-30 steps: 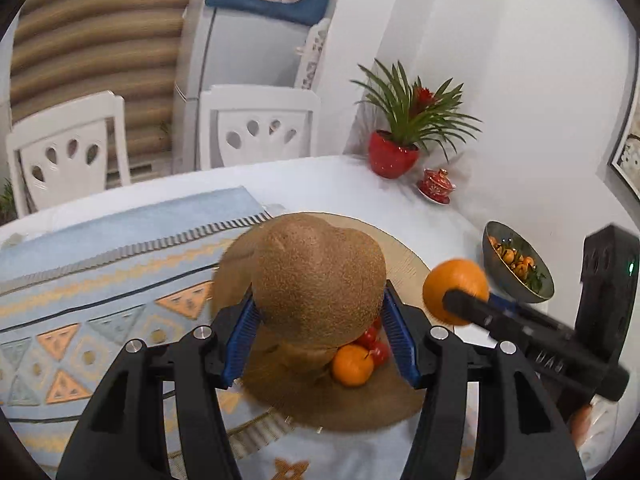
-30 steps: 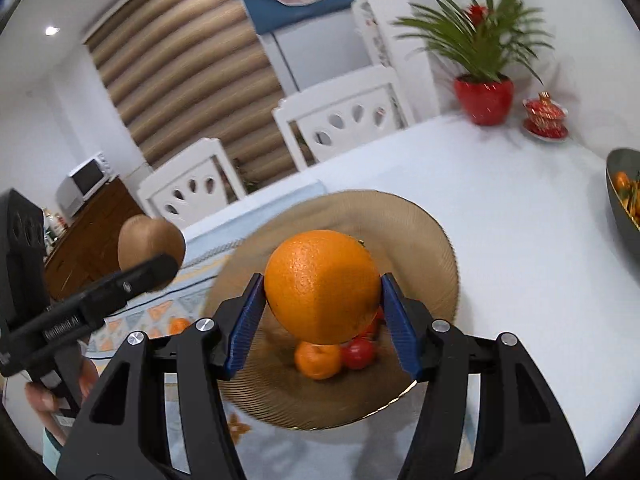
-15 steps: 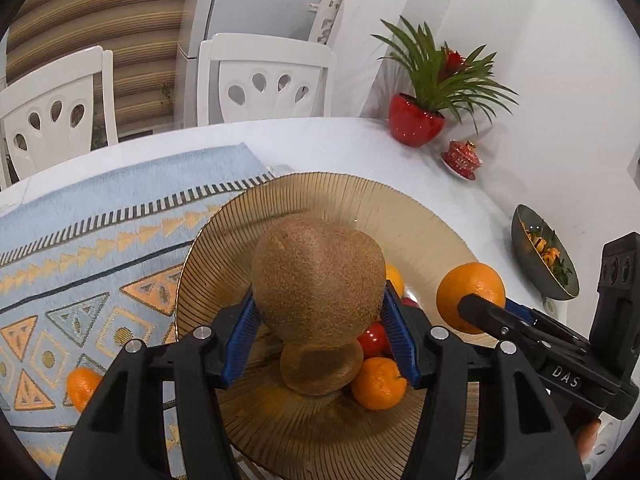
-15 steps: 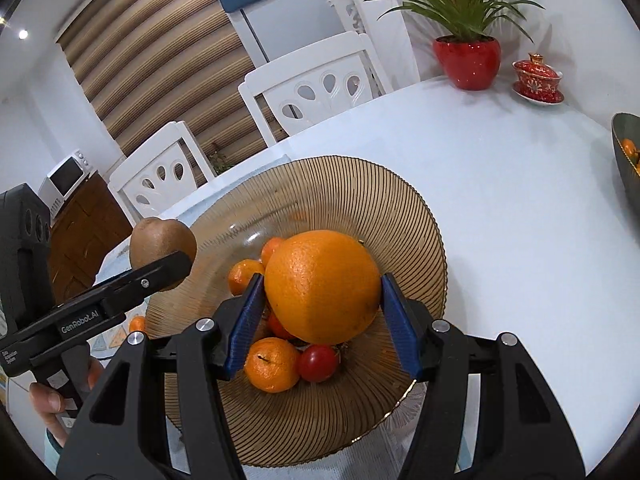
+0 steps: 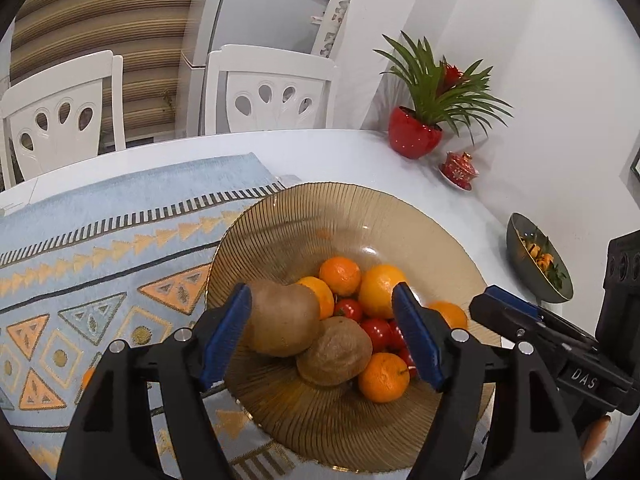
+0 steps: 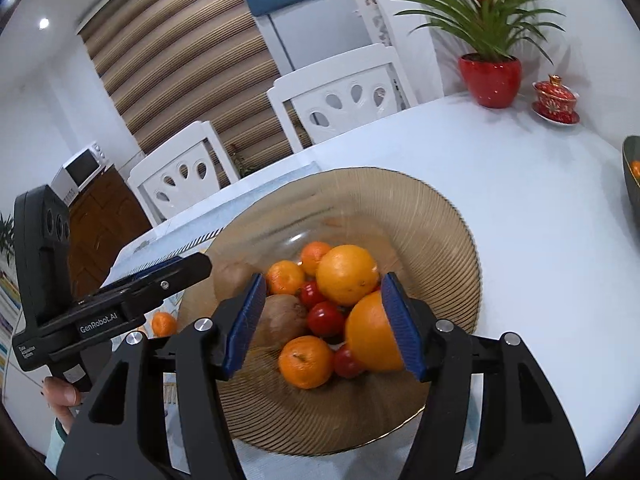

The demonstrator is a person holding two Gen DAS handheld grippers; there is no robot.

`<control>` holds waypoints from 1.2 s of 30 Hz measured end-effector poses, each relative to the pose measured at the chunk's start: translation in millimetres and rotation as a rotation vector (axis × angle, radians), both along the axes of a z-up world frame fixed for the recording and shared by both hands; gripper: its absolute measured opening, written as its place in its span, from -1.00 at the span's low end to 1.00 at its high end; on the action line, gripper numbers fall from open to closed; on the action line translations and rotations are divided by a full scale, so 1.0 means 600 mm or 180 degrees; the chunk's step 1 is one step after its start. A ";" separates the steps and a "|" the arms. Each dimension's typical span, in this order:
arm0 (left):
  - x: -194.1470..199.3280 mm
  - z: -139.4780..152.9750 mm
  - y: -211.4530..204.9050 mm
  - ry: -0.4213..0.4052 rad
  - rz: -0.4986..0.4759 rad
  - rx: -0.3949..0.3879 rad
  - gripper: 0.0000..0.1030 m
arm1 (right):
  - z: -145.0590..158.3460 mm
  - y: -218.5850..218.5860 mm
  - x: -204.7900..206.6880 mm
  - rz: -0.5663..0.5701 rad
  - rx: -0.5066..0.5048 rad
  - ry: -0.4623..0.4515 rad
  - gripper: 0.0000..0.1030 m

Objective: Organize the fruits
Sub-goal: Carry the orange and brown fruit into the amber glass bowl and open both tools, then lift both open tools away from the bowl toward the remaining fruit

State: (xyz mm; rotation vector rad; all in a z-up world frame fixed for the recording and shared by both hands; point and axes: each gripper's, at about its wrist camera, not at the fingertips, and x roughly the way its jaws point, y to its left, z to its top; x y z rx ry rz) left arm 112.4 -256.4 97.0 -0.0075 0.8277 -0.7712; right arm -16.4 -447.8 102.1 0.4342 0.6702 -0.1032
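Observation:
An amber ribbed glass bowl [image 5: 340, 208] [image 6: 400, 200] holds oranges, tangerines, red tomatoes and two kiwis. My left gripper [image 5: 322, 336] hangs open over the bowl. A brown kiwi [image 5: 280, 320] lies among the fruit and touches only the left pad, beside a second kiwi [image 5: 334, 350]. My right gripper [image 6: 323, 324] is open over the bowl as well. An orange [image 6: 370, 332] leans on its right pad, clear of the other pad. A larger orange [image 6: 346, 274] sits behind it.
A blue patterned mat [image 5: 100, 240] lies under the bowl's left side, with a loose tangerine [image 6: 163, 323] on it. A red potted plant [image 5: 416, 136], a red lidded cup [image 5: 458, 166] and a dark bowl [image 5: 536, 260] stand to the right. White chairs [image 5: 272, 92] line the far edge.
Both grippers came down over the bowl and opened. The kiwi left the left jaws and the orange left the right jaws; both now rest among the fruit.

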 end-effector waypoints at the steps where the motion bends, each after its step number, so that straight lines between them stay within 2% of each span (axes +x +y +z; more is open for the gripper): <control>1: -0.003 0.002 0.003 -0.0016 -0.0004 0.0011 0.40 | 0.000 0.006 0.000 0.0024 -0.0010 0.0009 0.21; 7: -0.016 0.017 0.032 -0.0067 -0.0008 -0.0019 0.41 | 0.007 0.031 -0.003 0.0076 -0.0023 0.0037 0.21; 10: -0.023 0.028 0.054 -0.0112 -0.0015 -0.0025 0.45 | 0.013 0.042 -0.004 0.0188 0.0089 0.0040 0.21; 17: -0.031 0.062 0.139 -0.0215 0.0147 -0.0173 0.46 | 0.047 0.095 -0.004 0.0366 0.0026 -0.0021 0.21; 24: -0.031 0.079 0.234 -0.0267 0.0375 -0.0257 0.46 | 0.058 0.167 0.018 0.0588 -0.0007 -0.0016 0.21; 30: -0.026 0.071 0.312 -0.0229 0.0581 -0.0321 0.46 | 0.056 0.234 0.043 0.0780 -0.0039 0.0011 0.21; 36: -0.026 0.041 0.382 -0.0117 0.0740 -0.0405 0.46 | 0.048 0.292 0.071 0.0898 -0.0088 0.0093 0.21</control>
